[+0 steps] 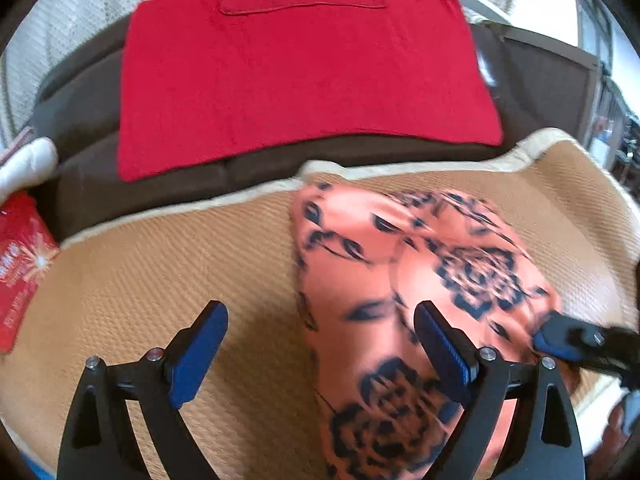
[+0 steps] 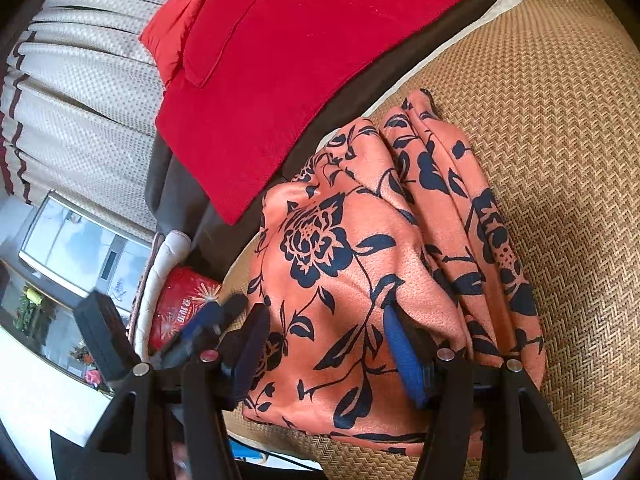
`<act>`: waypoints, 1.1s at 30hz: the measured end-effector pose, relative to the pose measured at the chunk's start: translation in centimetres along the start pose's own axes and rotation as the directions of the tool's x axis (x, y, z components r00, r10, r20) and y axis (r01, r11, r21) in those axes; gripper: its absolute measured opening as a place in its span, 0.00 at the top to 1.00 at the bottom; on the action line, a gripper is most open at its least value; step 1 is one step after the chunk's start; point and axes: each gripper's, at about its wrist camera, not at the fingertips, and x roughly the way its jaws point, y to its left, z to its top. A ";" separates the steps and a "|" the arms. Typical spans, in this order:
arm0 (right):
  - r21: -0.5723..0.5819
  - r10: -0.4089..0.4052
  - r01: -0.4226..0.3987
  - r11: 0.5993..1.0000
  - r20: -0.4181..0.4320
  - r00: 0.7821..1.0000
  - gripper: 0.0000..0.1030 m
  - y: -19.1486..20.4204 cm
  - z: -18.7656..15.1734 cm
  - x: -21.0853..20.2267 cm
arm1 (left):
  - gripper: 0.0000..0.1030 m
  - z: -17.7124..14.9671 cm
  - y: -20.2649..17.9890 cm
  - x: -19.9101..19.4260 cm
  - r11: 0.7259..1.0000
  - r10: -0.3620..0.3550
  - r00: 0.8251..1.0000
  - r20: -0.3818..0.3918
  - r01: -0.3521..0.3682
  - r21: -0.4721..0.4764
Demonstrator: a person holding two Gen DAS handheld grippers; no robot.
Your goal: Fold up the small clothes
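An orange cloth with dark blue flowers [image 1: 384,280] lies bunched in folds on a woven straw mat [image 1: 160,280]. My left gripper [image 1: 320,340] hovers over the cloth's left edge and stands open; its right finger is above the fabric and nothing is between the pads. In the right wrist view the same cloth [image 2: 344,248] fills the gap of my right gripper [image 2: 328,348], whose blue pad [image 2: 400,352] is dug into a fold, so it is shut on a thick bunch of cloth. The right gripper's fingertip [image 1: 556,340] shows at the cloth's right edge.
A red towel [image 1: 304,72] lies spread on a dark brown cushion [image 1: 540,92] behind the mat, with a red pillow [image 2: 176,32] beyond. A red packet [image 1: 20,264] sits off the mat's left edge. Pale curtains [image 2: 80,92] hang behind.
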 end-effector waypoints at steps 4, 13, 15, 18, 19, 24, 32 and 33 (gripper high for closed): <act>-0.007 -0.001 0.001 1.000 -0.006 1.000 0.38 0.0 0.1 0.2 | 0.08 -0.5 1.3 2.0 0.999 0.036 0.997 -0.067 -0.038 -0.035; -0.022 -0.012 0.012 1.000 -0.008 1.000 0.38 0.5 0.1 0.7 | 0.08 -1.1 1.7 2.3 0.999 0.035 0.997 -0.066 -0.038 -0.035; -0.025 -0.012 0.012 1.000 -0.008 1.000 0.38 0.6 0.2 0.8 | 0.08 -1.3 1.7 2.2 0.999 0.048 0.997 -0.057 -0.049 -0.015; -0.030 -0.013 0.013 0.999 -0.008 1.000 0.38 0.7 0.0 1.0 | 0.08 -1.4 1.6 2.2 0.999 0.050 0.997 -0.057 -0.050 -0.012; -0.032 -0.012 0.012 0.999 -0.010 1.000 0.38 0.7 0.1 1.0 | 0.08 -1.5 1.7 2.1 0.999 0.048 0.997 -0.057 -0.049 -0.015; -0.026 -0.003 0.003 1.000 -0.010 1.000 0.38 0.5 -0.2 0.9 | 0.08 -1.6 1.8 2.1 0.999 0.044 0.997 -0.057 -0.046 -0.023; -0.020 0.006 -0.007 1.000 -0.014 1.000 0.38 0.0 -0.2 0.7 | 0.08 -1.6 1.3 1.6 0.999 0.048 0.997 -0.054 -0.049 -0.021; -0.019 0.007 -0.008 1.000 -0.014 1.000 0.38 0.0 -0.2 0.6 | 0.08 -1.6 1.3 1.6 0.999 0.048 0.997 -0.054 -0.049 -0.019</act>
